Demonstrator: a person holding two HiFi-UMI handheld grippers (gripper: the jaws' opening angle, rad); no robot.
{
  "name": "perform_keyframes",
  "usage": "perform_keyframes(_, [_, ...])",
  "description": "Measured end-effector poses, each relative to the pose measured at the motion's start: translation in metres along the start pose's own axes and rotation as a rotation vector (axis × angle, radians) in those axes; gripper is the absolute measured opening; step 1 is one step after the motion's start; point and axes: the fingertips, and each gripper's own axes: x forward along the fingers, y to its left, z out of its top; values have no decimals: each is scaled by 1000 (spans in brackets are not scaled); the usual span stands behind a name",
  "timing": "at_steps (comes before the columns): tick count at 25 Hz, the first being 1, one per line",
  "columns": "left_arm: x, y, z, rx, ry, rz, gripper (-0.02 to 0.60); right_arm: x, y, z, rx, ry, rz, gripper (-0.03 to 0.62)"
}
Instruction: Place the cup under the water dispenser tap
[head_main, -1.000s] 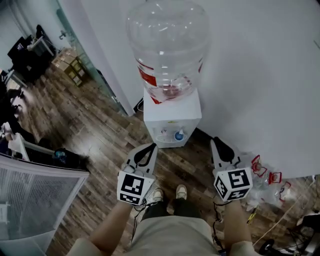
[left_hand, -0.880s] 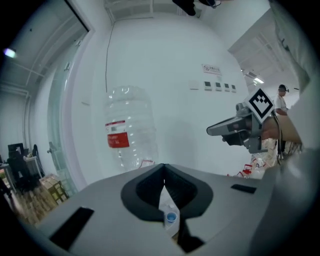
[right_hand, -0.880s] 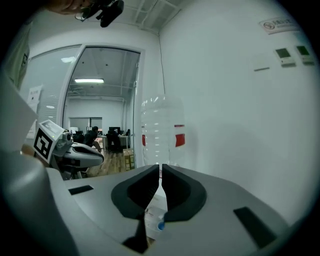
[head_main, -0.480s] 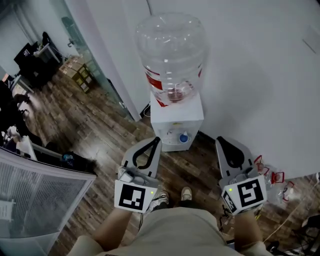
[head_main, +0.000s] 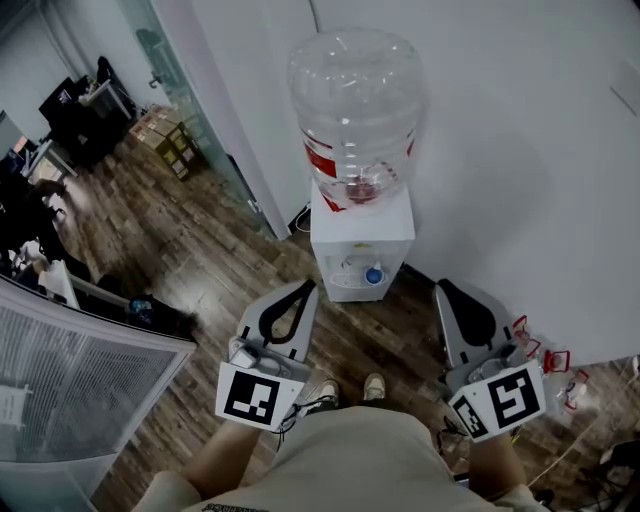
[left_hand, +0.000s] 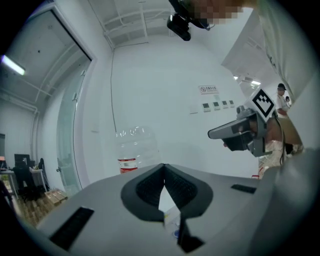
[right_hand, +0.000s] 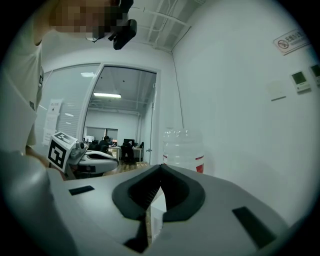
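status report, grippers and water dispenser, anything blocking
Left gripper shut, empty. Right gripper shut, empty. Water dispenser straight ahead; no cup in sight. Nothing in the way.

On my feed I see a dark wood-plank floor (head_main: 210, 275) meeting a plain white wall (head_main: 520, 150). A tall glass partition (head_main: 215, 150) stands at the left, with brown cardboard boxes (head_main: 165, 135) stacked near it. Clear plastic pieces with red trim (head_main: 545, 355) lie on the floor by the wall at the right, and a ribbed translucent panel (head_main: 70, 385) fills the lower left.
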Motion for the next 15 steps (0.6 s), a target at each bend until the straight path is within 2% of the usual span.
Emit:
perform_keyframes(2, [-1, 2, 3, -17, -2, 1, 6, -1, -1, 3, 10, -10, -5, 6])
perform_keyframes(9, [7, 2, 10, 29, -11, -2, 6, 2, -8, 0, 2, 0, -19, 6])
perform_keyframes(15, [7, 5, 14, -32, -19, -15, 6, 3, -9, 2, -6, 0, -23, 6])
